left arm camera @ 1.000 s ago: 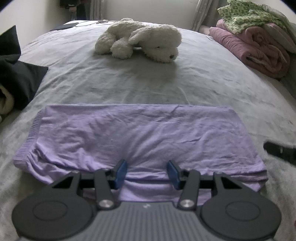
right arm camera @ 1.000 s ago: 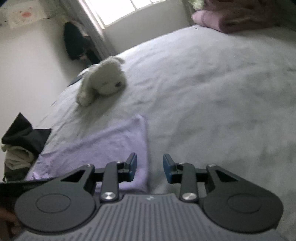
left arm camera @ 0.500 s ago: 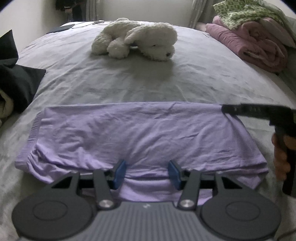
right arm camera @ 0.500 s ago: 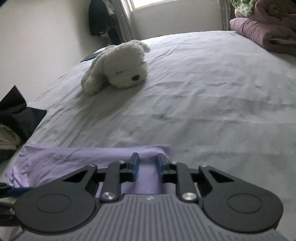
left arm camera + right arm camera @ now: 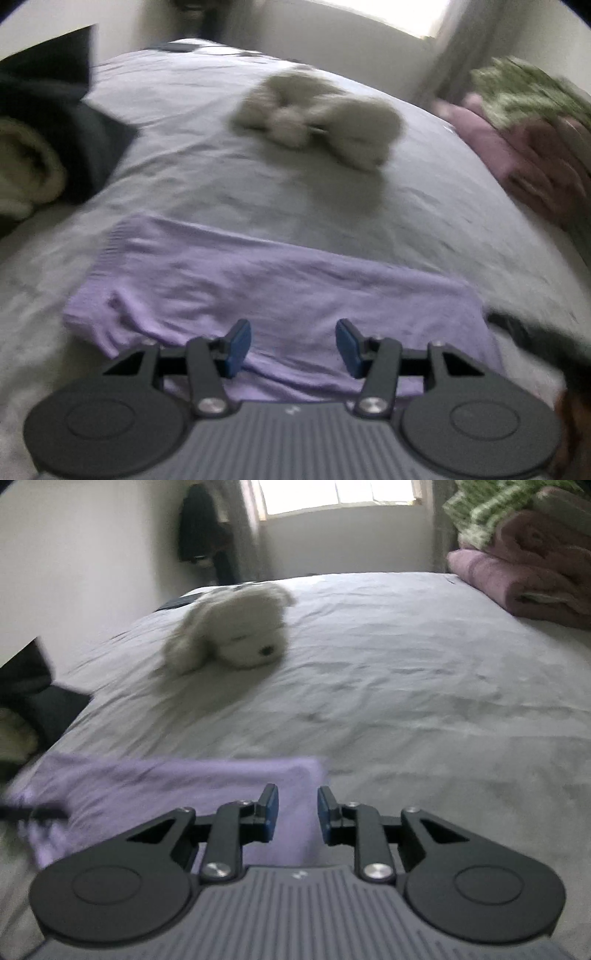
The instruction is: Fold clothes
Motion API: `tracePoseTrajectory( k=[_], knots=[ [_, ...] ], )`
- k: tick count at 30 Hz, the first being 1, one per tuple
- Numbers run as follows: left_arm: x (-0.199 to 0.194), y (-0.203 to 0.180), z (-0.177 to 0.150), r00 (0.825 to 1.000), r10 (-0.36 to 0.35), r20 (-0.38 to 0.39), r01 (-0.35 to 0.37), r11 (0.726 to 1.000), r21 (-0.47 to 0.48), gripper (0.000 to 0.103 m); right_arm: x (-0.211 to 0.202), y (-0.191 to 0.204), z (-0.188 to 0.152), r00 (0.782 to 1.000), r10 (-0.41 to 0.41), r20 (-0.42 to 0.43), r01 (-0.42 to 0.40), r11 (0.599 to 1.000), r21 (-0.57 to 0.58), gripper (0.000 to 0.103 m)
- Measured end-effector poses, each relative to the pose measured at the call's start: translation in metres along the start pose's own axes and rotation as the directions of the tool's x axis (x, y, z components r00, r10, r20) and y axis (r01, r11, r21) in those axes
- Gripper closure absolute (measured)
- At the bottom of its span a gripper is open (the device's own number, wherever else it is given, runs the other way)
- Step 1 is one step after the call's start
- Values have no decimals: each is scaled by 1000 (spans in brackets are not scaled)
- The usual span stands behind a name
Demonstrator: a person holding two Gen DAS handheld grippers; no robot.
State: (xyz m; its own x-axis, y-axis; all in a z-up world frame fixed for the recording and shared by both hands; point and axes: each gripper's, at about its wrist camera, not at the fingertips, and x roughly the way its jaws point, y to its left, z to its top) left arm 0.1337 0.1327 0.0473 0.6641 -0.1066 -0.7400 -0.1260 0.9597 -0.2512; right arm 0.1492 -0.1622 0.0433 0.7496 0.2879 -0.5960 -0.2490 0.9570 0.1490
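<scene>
Lilac garment (image 5: 280, 295) lies folded on the bed (image 5: 424, 229), spreading ahead of your left gripper (image 5: 293, 347), jaws apart and empty. Your right gripper (image 5: 293, 812), jaws just reopened slightly and empty, has shifted toward its right edge; both views now tilt.

Daylight enters through a window (image 5: 343, 494) far ahead of the tools, blown out to white glare. The room is otherwise dim and flat, the bed sheet (image 5: 406, 672) greyish. A soft shadow lies on the near side of the plush toy (image 5: 317, 114). Motion blur smears both views, heaviest in the left one. Fisheye curvature bends the edges, with dark corners.
</scene>
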Motion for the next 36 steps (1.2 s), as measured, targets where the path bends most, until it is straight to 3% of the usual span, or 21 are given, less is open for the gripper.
tracePoseTrajectory(
  k=[4,14,17,19,21,25,33,36],
  knots=[
    [7,31,3,999,-8,-36,3,989,-147,66,-10,12,-26,999,-24,-46,21,997,-68,78],
    [-7,81,14,1000,16,6,-14,967,-253,68,-32,5,-49,998,-41,-49,38,998,-58,75],
    [-14,94,16,1000,12,20,-6,961,-278,68,-36,1,-49,998,-34,-55,33,999,-6,75],
    [-19,101,17,999,21,30,-12,957,-289,69,-39,-9,-50,999,7,-51,-2,996,89,68],
    [-25,108,18,999,3,45,12,950,-313,67,-42,-25,-52,997,66,-32,-57,971,231,65],
    [-36,110,20,997,-7,72,29,951,-309,63,-47,-55,-61,991,135,20,-128,867,482,65],
    [-40,62,13,989,-131,69,141,976,-165,63,-39,-69,-65,978,204,37,-182,762,621,65],
    [-35,48,11,986,-158,42,163,977,-135,63,-34,-67,-62,975,221,36,-195,760,620,65]
  ],
)
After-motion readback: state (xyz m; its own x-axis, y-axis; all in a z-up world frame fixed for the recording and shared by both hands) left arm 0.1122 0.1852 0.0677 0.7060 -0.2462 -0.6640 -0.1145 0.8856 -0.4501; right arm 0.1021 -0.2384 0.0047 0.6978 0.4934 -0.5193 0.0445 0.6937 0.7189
